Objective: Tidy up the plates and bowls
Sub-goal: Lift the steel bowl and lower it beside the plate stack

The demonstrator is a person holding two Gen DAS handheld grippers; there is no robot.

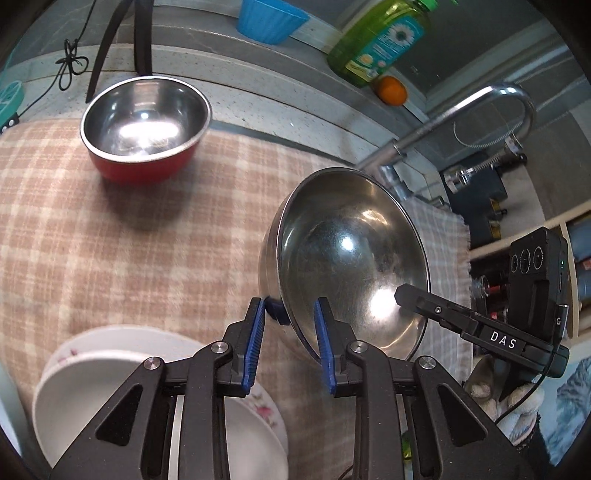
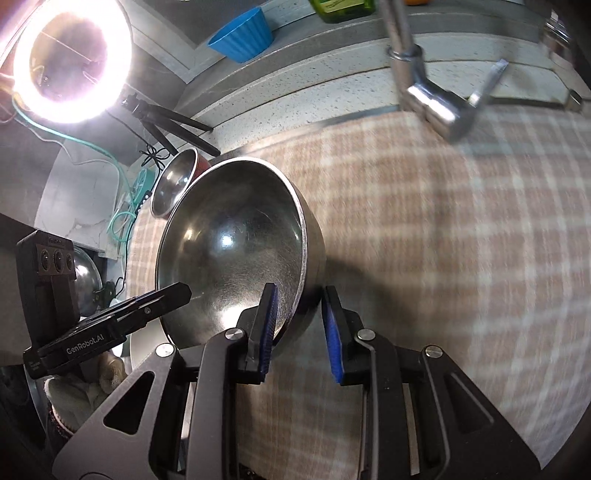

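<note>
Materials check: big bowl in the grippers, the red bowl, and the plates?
Large steel bowl: looks like stainless steel, polished, with mirror glare and fine scuffs inside. Red bowl: bare shiny metal inside, glossy red coating outside, probably paint or enamel. White plates: likely glazed ceramic, smooth and opaque, one with a pink floral print; melamine not ruled out.

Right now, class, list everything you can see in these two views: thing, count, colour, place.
steel bowl: one, silver, tilted, held above cloth
red bowl: one, red outside, far on cloth
plates: white stack, floral, near edge
checked cloth: one, beige
blue cup: one, ledge
soap bottle: one, green, ledge
orange: one, ledge
tap: one, chrome
ring light: one, lit
left gripper: gripping bowl rim
right gripper: gripping opposite rim
</note>
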